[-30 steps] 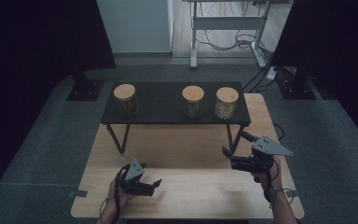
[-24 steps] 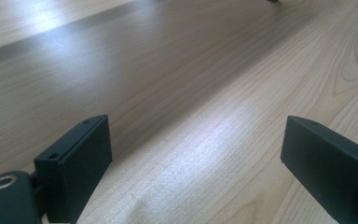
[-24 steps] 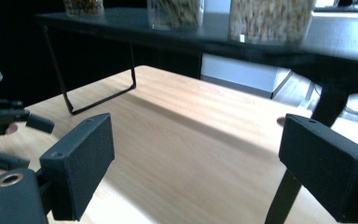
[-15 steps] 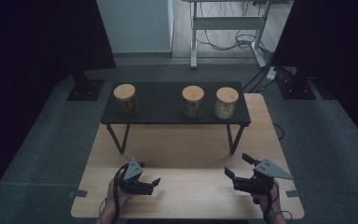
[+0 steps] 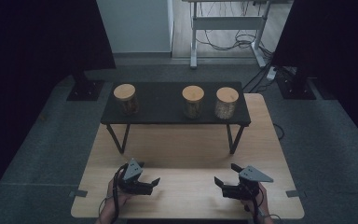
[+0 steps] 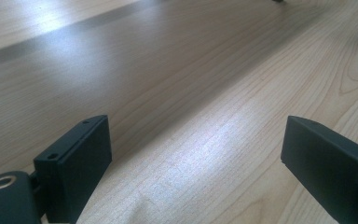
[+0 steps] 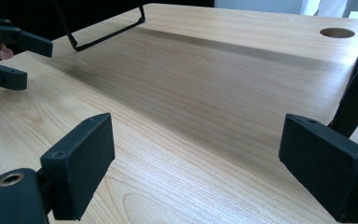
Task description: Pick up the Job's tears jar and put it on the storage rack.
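Right gripper (image 5: 224, 183): sinking lower than a second ago, now lying low over the table (image 5: 186, 154) at about 5 o'clock, jaws standing wide, gripping nothing.
Left gripper (image 5: 150, 183): resting at about 7 o'clock as before, jaws wide, nothing between them.
Jars: three, not moving since a second ago, standing upright on the black shelf (image 5: 168, 112) at about 12 o'clock, well apart from both grippers; left jar (image 5: 125, 99) alone, middle jar (image 5: 192, 101) and right jar (image 5: 226, 102) near each other.
Change: only the right hand coming down; jaw opening staying the same.
Meaning: probably settling into a rest position, both grippers empty; not yet reaching for any jar.
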Demonstrator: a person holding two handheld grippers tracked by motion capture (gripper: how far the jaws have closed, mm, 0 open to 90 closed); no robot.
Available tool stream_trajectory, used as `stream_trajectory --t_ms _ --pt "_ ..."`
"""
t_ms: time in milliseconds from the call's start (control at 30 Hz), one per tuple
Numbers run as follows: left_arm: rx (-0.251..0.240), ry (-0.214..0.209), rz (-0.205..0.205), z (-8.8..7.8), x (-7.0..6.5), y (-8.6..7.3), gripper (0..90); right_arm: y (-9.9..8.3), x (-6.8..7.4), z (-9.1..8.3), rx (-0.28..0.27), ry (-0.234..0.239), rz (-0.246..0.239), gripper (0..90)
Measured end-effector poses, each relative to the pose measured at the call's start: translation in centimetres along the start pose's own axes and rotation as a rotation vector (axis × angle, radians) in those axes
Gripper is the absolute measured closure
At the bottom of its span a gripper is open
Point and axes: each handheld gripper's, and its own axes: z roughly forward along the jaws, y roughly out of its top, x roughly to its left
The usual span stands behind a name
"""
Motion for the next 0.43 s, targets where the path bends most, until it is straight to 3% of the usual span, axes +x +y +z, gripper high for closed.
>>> stream_trajectory --t_ms 300,433 --pt "-0.008 0.004 0.010 -0.28 -0.25 0.27 8.1 0.06 -0.02 -0.30 -0.020 -0.005 0.012 9.2" --pt "-0.015 -0.008 -0.009 -0.16 -0.14 0.34 8.1 0.02 0.00 -0.20 -0.021 0.010 0.014 8.9"
